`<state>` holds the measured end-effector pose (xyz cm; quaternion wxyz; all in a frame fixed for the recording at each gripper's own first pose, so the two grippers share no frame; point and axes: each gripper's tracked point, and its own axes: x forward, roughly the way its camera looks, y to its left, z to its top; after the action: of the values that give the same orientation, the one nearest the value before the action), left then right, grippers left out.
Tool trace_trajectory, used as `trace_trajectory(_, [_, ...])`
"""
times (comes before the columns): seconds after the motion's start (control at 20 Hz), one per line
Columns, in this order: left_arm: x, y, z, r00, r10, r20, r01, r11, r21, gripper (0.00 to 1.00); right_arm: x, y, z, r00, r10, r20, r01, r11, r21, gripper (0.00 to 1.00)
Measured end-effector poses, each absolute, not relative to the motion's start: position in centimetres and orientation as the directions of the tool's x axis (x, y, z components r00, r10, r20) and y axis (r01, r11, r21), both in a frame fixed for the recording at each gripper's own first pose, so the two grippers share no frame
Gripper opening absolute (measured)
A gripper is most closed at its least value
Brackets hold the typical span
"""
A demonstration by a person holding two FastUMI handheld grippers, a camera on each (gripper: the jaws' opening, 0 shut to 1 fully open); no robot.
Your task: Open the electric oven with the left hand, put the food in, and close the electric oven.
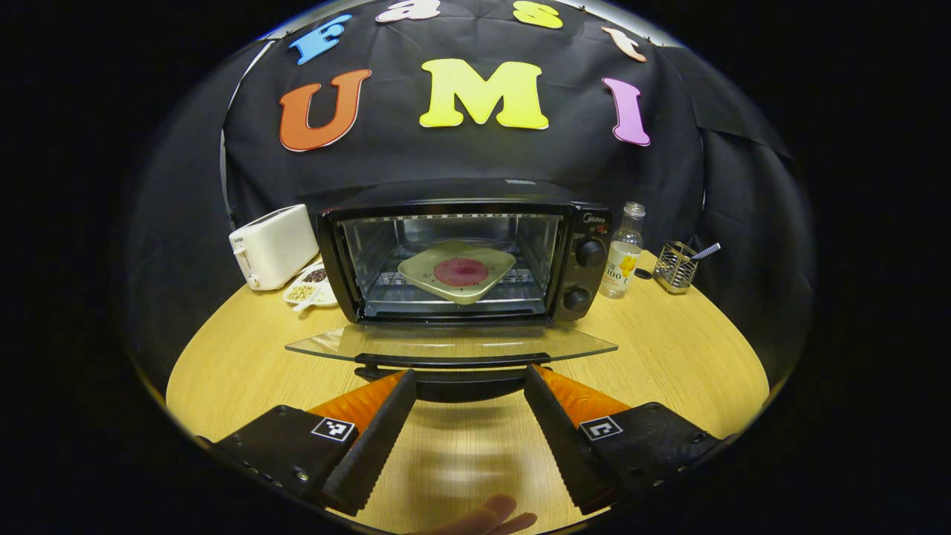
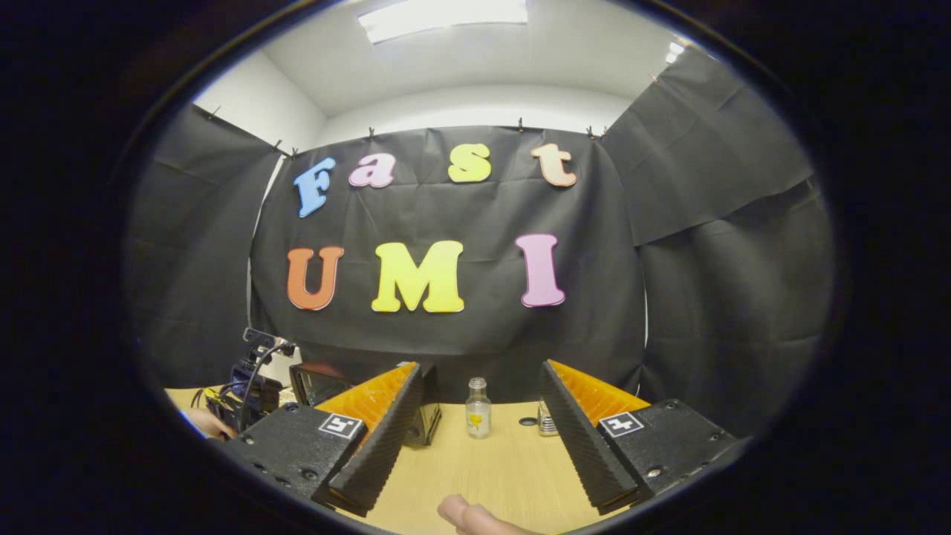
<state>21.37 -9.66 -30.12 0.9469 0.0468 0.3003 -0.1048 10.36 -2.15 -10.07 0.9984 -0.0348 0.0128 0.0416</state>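
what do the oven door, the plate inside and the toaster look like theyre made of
Oven door: clear glass, glossy; the wooden table shows through it, and it has a dark handle, probably plastic.
Plate: pale, smooth, likely ceramic or melamine; the look leaves it open.
Toaster: off-white casing with a soft sheen, probably plastic.

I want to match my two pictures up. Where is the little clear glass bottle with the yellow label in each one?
Left gripper view: the small clear glass bottle stands right of centre, just right of the black electric oven.
Right gripper view: the bottle stands low in the centre, framed by the open right gripper.
Shared landmark: the oven, left of the bottle in both views.
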Motion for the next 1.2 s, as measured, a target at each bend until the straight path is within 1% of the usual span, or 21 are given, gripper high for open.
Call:
trace_trajectory(0.05, [21.5, -9.7, -30.0, 0.796, -0.173, -0.58, 0.23, 0.973, 0.026, 0.94, 10.3, -2.1, -9.9, 0.996, 0.082, -0.025, -0.083, 0.994, -0.076, 1.0])
trace_trajectory(0.35, [22.6, -9.0, -28.9, 0.806, -0.168, -0.567, 0.214, 0.977, 0.016, 0.94, 9.6, -1.8, -9.3, 0.997, 0.08, -0.014, -0.081, 0.993, -0.089, 1.0])
trace_trajectory(0.4, [22.9, -8.7, -28.8, 0.812, -0.162, -0.56, 0.209, 0.978, 0.021, 0.94, 9.6, -1.8, -9.4, 0.997, 0.077, -0.018, -0.078, 0.993, -0.091, 0.96])
trace_trajectory(0.45, [23.1, -8.6, -28.6, 0.815, -0.164, -0.556, 0.209, 0.978, 0.018, 0.94, 9.4, -1.9, -9.3, 0.997, 0.071, -0.022, -0.073, 0.993, -0.092, 0.96])
trace_trajectory(0.5, [23.3, -8.5, -28.2, 0.82, -0.167, -0.548, 0.209, 0.978, 0.016, 0.94, 9.3, -2.0, -9.3, 0.997, 0.067, -0.024, -0.069, 0.993, -0.092, 1.0])
trace_trajectory(0.55, [23.6, -8.5, -27.9, 0.827, -0.169, -0.536, 0.209, 0.978, 0.015, 0.95, 9.2, -2.0, -9.3, 0.998, 0.064, -0.026, -0.066, 0.994, -0.092, 1.0])
trace_trajectory(0.6, [23.9, -8.5, -27.5, 0.836, -0.171, -0.522, 0.211, 0.977, 0.017, 0.95, 9.0, -2.0, -9.3, 0.998, 0.062, -0.027, -0.065, 0.994, -0.092, 0.96])
trace_trajectory(0.75, [24.9, -8.5, -26.6, 0.854, -0.176, -0.489, 0.216, 0.976, 0.025, 0.95, 8.3, -1.6, -9.1, 0.997, 0.066, -0.028, -0.068, 0.994, -0.091, 0.96])
trace_trajectory(0.8, [25.3, -8.5, -26.3, 0.86, -0.178, -0.478, 0.216, 0.976, 0.027, 0.95, 8.1, -1.3, -8.9, 0.997, 0.076, -0.027, -0.078, 0.993, -0.089, 1.0])
trace_trajectory(0.85, [25.7, -8.6, -26.0, 0.867, -0.18, -0.465, 0.22, 0.975, 0.032, 0.95, 7.8, -0.9, -8.9, 0.995, 0.091, -0.029, -0.093, 0.992, -0.089, 0.96])
trace_trajectory(0.9, [26.3, -8.7, -25.5, 0.875, -0.186, -0.447, 0.227, 0.973, 0.04, 0.95, 7.7, -0.6, -8.7, 0.995, 0.101, -0.026, -0.103, 0.991, -0.089, 1.0])
trace_trajectory(0.95, [26.9, -8.8, -25.1, 0.881, -0.192, -0.433, 0.237, 0.97, 0.051, 0.95, 7.6, -0.6, -8.7, 0.995, 0.101, -0.024, -0.103, 0.99, -0.092, 1.0])
trace_trajectory(1.0, [27.5, -8.9, -24.7, 0.886, -0.198, -0.42, 0.242, 0.969, 0.055, 0.96, 7.5, -0.5, -8.6, 0.994, 0.102, -0.023, -0.104, 0.99, -0.094, 0.96])
trace_trajectory(1.05, [28.3, -8.9, -24.3, 0.891, -0.2, -0.407, 0.243, 0.968, 0.055, 0.96, 7.3, -0.3, -8.4, 0.994, 0.103, -0.021, -0.105, 0.99, -0.095, 1.0])
trace_trajectory(1.1, [29.2, -8.9, -23.9, 0.899, -0.201, -0.39, 0.238, 0.97, 0.048, 0.97, 7.2, -0.1, -8.3, 0.994, 0.103, -0.021, -0.105, 0.99, -0.099, 0.96])
trace_trajectory(1.15, [30.0, -9.1, -23.7, 0.899, -0.211, -0.385, 0.237, 0.971, 0.021, 0.96, 7.0, 0.1, -8.1, 0.995, 0.102, -0.018, -0.103, 0.989, -0.106, 0.96])
trace_trajectory(1.2, [30.5, -9.6, -23.8, 0.895, -0.225, -0.385, 0.236, 0.972, -0.019, 0.96, 6.9, 0.1, -7.9, 0.995, 0.095, -0.015, -0.096, 0.989, -0.114, 1.0])
